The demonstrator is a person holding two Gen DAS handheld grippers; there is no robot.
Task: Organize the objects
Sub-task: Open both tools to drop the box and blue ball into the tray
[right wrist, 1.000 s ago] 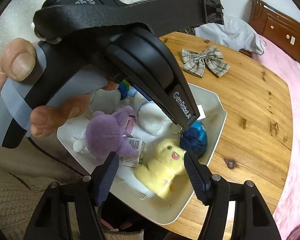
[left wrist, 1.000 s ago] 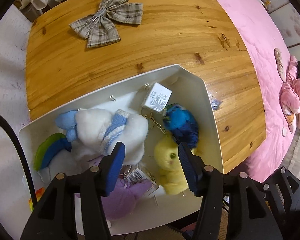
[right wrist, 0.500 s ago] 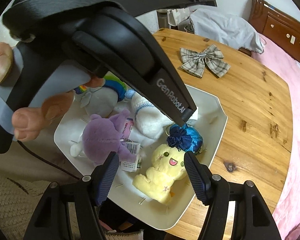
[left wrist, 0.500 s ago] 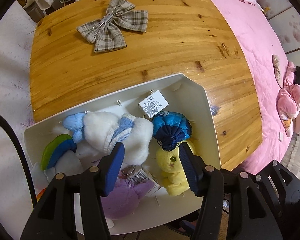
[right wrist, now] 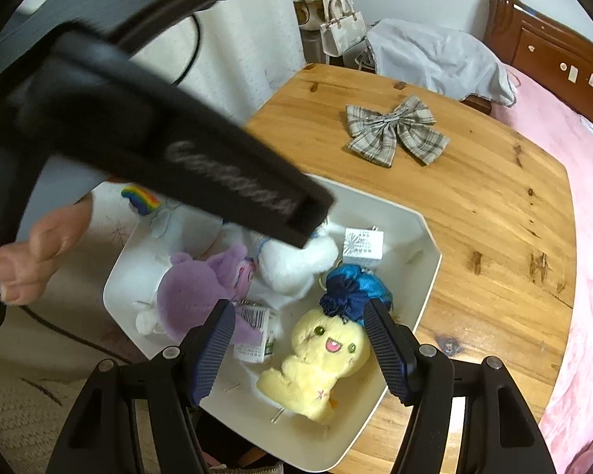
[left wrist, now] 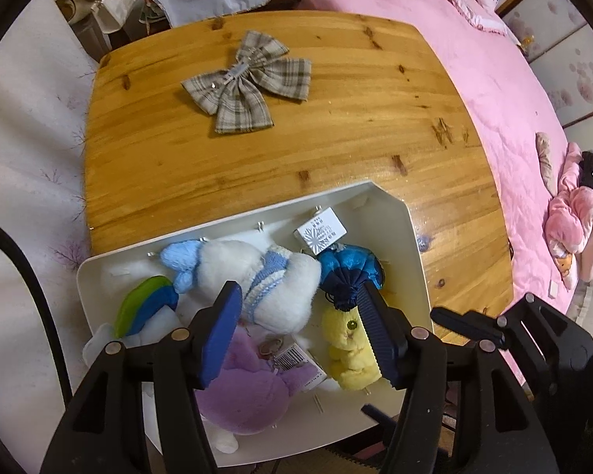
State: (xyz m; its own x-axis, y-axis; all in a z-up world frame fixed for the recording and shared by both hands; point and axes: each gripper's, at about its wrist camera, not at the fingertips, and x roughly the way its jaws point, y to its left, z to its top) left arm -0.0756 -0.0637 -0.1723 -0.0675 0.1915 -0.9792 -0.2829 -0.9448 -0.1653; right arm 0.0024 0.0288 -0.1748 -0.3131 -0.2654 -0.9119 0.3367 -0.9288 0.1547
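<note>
Hidden: my left gripper (left wrist: 300,330) covers the fuzzy purple plush (left wrist: 241,391), perhaps a rabbit.
Jaws: both wide, empty; right gripper (right wrist: 296,349) above the white tray (right wrist: 427,272).

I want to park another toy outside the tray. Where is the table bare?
Bare wood lies between the plaid bow and the white tray, and along the table toward the pink bed. The tray is crowded with plush toys.

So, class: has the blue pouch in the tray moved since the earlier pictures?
Yes. The blue pouch now lies on the yellow plush's head; a second ago it sat beside it, nearer the white box.
</note>
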